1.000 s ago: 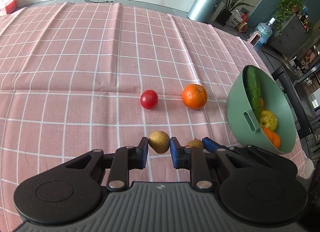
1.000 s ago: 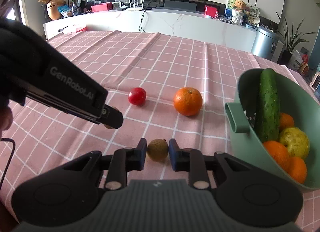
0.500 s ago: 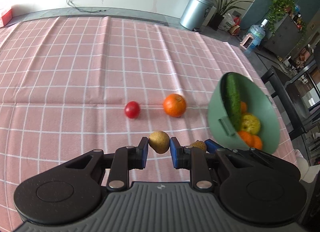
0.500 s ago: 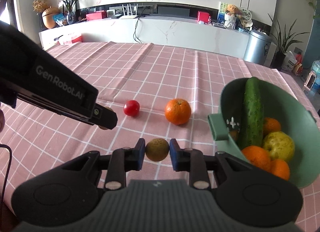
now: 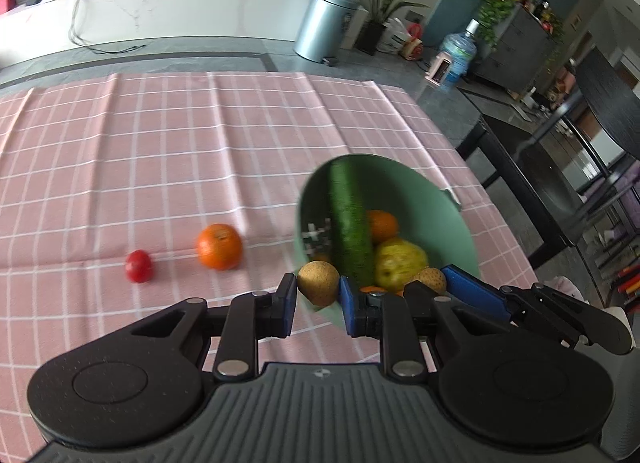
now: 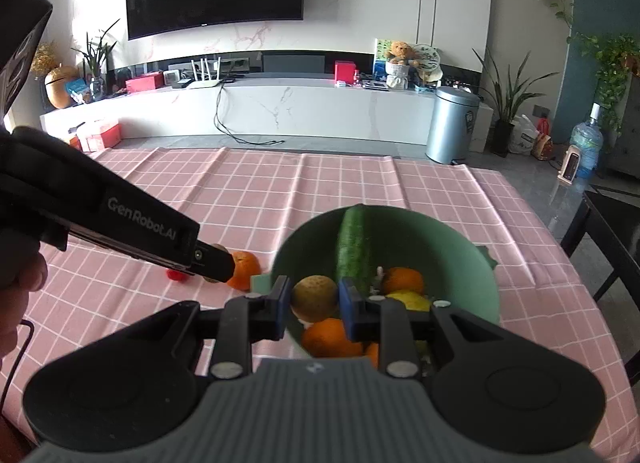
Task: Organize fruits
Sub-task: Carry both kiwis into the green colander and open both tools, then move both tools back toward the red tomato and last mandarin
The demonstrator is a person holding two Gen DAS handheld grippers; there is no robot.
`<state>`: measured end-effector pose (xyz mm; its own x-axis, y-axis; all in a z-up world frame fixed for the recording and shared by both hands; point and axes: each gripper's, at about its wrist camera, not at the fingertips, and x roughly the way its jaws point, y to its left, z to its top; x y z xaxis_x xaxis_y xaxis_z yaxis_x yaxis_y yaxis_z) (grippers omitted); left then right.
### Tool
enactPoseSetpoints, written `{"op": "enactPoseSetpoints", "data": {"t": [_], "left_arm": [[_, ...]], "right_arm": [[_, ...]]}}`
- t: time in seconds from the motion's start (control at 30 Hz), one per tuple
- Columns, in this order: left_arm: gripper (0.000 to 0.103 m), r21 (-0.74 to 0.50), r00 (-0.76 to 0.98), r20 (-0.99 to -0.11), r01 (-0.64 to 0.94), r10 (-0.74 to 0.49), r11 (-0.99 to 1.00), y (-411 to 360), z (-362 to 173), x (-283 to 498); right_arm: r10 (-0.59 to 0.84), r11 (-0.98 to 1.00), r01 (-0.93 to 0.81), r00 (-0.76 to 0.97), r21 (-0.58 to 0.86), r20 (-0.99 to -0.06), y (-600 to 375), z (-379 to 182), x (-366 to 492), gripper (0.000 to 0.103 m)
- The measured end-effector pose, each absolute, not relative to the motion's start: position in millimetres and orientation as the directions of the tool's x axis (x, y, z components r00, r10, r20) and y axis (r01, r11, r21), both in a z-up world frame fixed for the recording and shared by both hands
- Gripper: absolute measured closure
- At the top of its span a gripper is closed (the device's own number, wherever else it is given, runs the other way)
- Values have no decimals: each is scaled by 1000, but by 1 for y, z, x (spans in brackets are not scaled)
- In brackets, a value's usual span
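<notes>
My left gripper [image 5: 317, 290] is shut on a small brown round fruit [image 5: 317, 282], held in the air in front of the near rim of the green bowl [image 5: 436, 203]. My right gripper [image 6: 314, 300] is shut on a second brown fruit [image 6: 314, 297], above the bowl [image 6: 460, 251]. The bowl holds a cucumber [image 5: 347, 223], a yellow-green fruit [image 5: 400, 263] and several oranges. On the pink checked cloth to the left of the bowl lie an orange [image 5: 219, 246] and a red tomato [image 5: 138, 266]. In the left wrist view the right gripper's fruit [image 5: 431, 280] shows beside its blue finger [image 5: 472, 295].
The table's right edge [image 5: 460, 167] runs just past the bowl, with dark chairs [image 5: 560, 191] beyond it. In the right wrist view a hand [image 6: 20, 275] holds the left gripper's body [image 6: 120, 219] across the left side. Pink cloth [image 5: 160, 143] stretches behind the loose fruits.
Both grippers rose off the cloth with their brown fruits and moved right towards the green bowl. The orange and tomato stayed where they were.
</notes>
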<state>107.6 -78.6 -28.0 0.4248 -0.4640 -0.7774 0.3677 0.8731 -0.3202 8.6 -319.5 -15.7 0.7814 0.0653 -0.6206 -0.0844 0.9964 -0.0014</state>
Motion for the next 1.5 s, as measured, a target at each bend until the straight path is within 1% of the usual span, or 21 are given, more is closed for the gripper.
{"op": "enactPoseSetpoints", "data": {"t": [0.1,0.3,0.5,0.7,0.77,0.8,0.83,0.9,0.93,0.97,1.17,1.33,1.5], "left_arm": [[77,-324,391,-794,376,-466,868,-99,-32,113],[77,-294,336,-842,371,-423,881,-126,-47,126],[77,-262,305,-875,356,-376,897,-136,-60,133],[77,-257,303,-882,334,-362,907,-136,-66,138],[74,-260,301,-882,330,-362,907,-136,-66,139],[68,-261,302,-882,329,-363,908,-136,-65,139],[65,-264,304,-880,328,-366,907,-135,-65,139],[59,-278,309,-871,329,-382,902,-133,-62,138],[58,-284,312,-867,330,-388,900,-132,-60,137],[56,-288,318,-862,334,-395,897,-130,-57,135],[56,-291,371,-827,359,-422,887,-107,-36,120],[56,-234,456,-800,360,-389,903,-80,-21,108],[56,-189,539,-769,321,-343,928,-48,-10,102]], "right_arm": [[31,997,-65,768,-29,-640,-337,-15,14,81],[-19,995,-57,719,-87,-694,-362,-23,28,81],[-37,995,-48,655,-91,-755,-371,-40,38,81],[-34,995,-48,631,-82,-775,-374,-48,39,81],[-33,996,-45,624,-78,-781,-375,-48,39,81],[-33,996,-44,620,-76,-784,-375,-49,40,81],[-31,996,-44,617,-74,-786,-375,-49,41,80],[-32,996,-42,614,-73,-788,-375,-48,40,74],[-33,997,-37,616,-71,-787,-374,-46,40,67],[-33,997,-34,619,-68,-785,-374,-45,39,66],[-6,1000,-12,660,-18,-752,-370,-27,32,66],[38,999,-29,713,25,-700,-348,-11,25,66],[97,995,-77,755,58,-649,-317,-2,22,66]]}}
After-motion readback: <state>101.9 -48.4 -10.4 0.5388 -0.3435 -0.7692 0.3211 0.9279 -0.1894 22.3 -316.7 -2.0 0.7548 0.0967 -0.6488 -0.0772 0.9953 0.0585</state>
